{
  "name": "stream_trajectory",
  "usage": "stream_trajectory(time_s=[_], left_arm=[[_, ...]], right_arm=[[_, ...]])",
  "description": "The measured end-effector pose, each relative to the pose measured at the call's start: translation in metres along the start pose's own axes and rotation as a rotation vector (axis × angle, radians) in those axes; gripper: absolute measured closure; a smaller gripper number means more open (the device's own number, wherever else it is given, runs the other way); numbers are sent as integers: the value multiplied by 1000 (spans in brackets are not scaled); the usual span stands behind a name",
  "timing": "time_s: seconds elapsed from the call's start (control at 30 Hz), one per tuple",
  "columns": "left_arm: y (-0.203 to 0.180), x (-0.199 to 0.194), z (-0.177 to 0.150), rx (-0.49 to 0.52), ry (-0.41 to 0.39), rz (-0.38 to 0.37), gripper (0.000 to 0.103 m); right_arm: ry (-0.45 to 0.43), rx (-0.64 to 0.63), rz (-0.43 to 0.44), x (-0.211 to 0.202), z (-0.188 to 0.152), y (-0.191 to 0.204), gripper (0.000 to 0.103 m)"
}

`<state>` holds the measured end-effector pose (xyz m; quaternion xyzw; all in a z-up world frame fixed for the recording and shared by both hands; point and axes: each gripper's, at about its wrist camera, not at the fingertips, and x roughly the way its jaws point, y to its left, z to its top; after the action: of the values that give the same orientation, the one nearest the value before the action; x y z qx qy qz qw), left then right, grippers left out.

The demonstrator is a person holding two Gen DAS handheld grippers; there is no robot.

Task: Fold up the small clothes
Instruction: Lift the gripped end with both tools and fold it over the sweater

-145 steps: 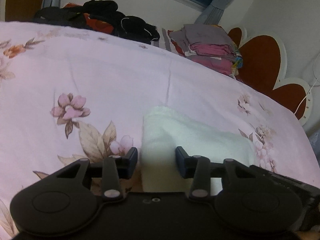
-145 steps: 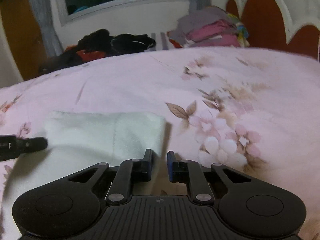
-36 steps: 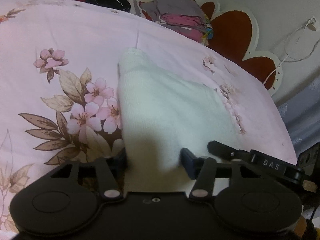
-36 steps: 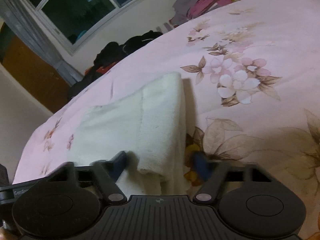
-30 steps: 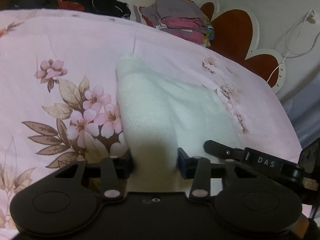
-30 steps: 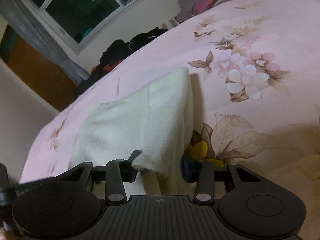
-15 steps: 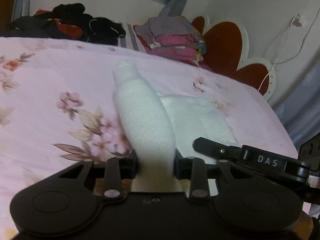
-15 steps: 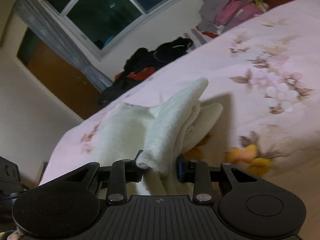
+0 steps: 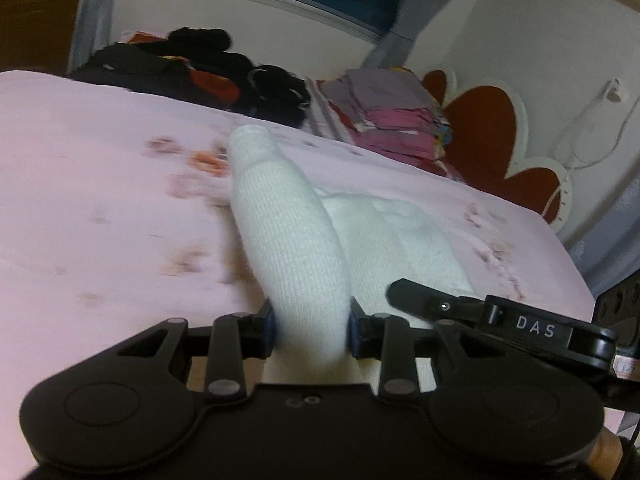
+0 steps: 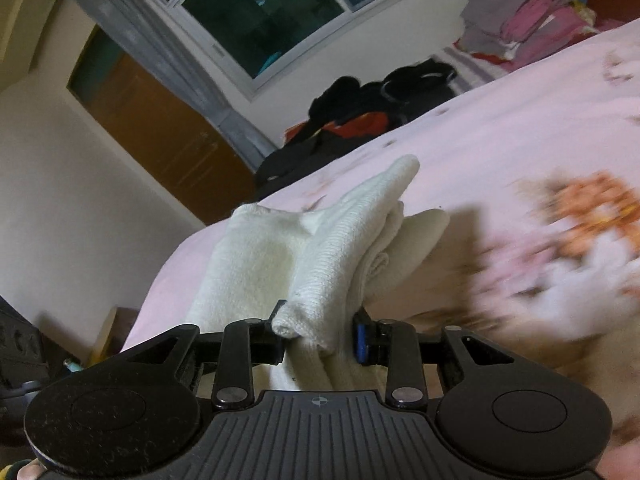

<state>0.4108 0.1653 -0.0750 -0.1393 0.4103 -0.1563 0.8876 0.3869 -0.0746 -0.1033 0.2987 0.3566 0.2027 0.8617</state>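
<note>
A small white knitted garment [image 9: 288,232] hangs lifted off the pink flowered bedspread [image 9: 100,184]. My left gripper [image 9: 310,332] is shut on its near left edge, the cloth bunched thick between the pads. My right gripper [image 10: 320,338] is shut on the near right edge of the same garment [image 10: 340,248], which rises in a ridge ahead of the fingers. The right gripper's black finger [image 9: 420,300] shows at the right of the left wrist view. The garment's far end trails on the bed.
At the bed's far edge lie a heap of dark clothes [image 9: 208,76] and a stack of folded grey and pink clothes [image 9: 392,120]. A red and white scalloped headboard [image 9: 492,136] stands at the right. A window [image 10: 256,12] and a brown door [image 10: 160,136] are behind.
Both grippers closed on the garment's near edge and rose with it, carrying it toward the far side of the bed. The flat cloth has bunched into a raised ridge.
</note>
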Motion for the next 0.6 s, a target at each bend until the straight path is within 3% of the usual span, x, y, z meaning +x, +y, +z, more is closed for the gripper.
stream_trajectory(time_s=[0.2, 0.43, 0.5, 0.57, 0.6], left_arm=[[81, -26, 16, -25, -13, 55, 71], [143, -19, 13, -55, -6, 112, 70], [154, -5, 5, -66, 34, 128, 64], [158, 2, -3, -69, 43, 134, 48], [157, 4, -5, -63, 37, 134, 45]], right_arm=[[32, -19, 32, 76, -27, 63, 72], [93, -33, 27, 134, -49, 77, 72], [112, -24, -2, 144, -55, 68, 71], [122, -12, -29, 148, -58, 56, 71], [127, -9, -42, 151, -59, 55, 71]])
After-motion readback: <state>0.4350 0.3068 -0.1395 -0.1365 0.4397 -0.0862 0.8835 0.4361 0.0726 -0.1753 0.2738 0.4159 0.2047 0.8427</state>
